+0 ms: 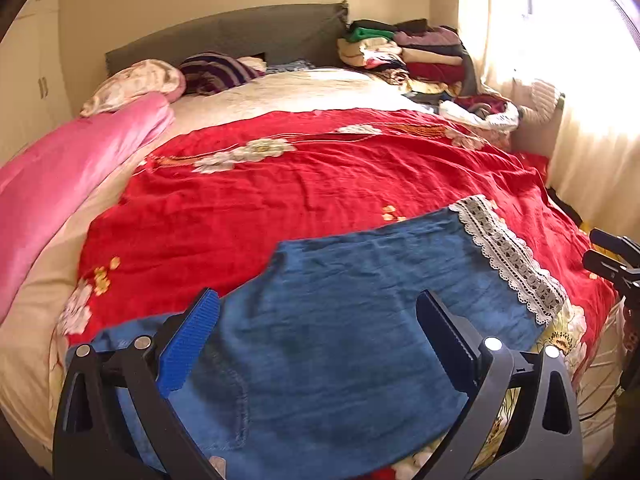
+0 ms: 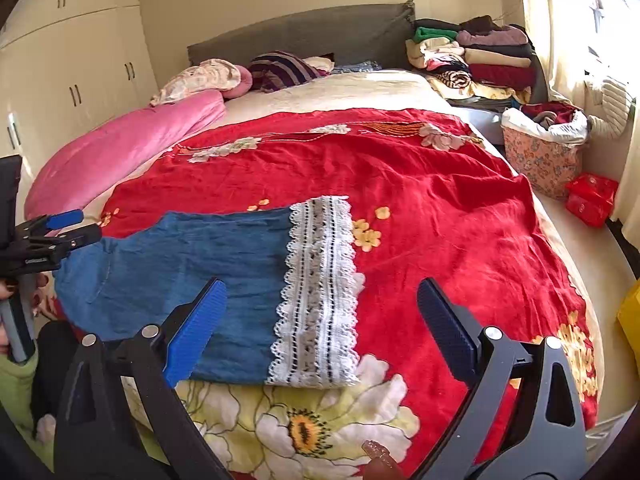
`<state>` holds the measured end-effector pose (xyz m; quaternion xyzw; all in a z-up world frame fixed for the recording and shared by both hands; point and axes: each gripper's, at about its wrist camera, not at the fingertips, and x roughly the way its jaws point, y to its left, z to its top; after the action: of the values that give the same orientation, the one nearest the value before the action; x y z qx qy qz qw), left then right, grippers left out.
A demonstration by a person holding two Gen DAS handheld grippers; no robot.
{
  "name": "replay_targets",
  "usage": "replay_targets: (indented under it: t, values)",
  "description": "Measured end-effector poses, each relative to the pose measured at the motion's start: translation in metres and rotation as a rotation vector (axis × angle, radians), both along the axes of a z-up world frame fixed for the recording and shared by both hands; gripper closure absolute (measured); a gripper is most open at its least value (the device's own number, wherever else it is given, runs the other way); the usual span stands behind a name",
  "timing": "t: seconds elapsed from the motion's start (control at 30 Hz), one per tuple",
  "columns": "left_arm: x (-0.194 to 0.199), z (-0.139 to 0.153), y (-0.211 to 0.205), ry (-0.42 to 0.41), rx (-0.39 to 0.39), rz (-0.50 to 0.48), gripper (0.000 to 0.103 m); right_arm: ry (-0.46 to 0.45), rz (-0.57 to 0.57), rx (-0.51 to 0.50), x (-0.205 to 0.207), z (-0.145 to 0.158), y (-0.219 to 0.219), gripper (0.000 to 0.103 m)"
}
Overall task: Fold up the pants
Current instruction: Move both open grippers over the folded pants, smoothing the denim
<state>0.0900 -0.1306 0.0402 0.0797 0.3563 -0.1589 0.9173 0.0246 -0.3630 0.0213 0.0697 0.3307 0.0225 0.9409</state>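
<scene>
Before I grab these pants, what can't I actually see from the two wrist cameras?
- Waist end of the pants: left wrist view, cut off by the bottom edge and covered by the left gripper.
- Same end, right wrist view: partly behind the left gripper at the picture's left edge.
- Layers under the lace hem: hidden by the top layer.
- Right gripper: in the left wrist view, only its tips show at the right edge.

one pants (image 2: 192,276), two claws (image 1: 316,344) (image 2: 320,340), one red bedspread (image 2: 420,208), one pink quilt (image 2: 120,148)
</scene>
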Motion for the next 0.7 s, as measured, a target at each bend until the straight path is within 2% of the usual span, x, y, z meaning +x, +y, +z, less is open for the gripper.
replay_targets:
  t: [0.33,0.7]
  values:
    - [0.026,-0.017,-0.057,0.033,0.051,-0.113,0.005,0.037,-0.031,0.057,-0.002,-0.017,-0.017,0.013]
    - [0.065,-0.046,-0.101,0.098,0.118,-0.176,0.005,0.111,-0.030,0.086,0.010,-0.048,-0.013,0.013]
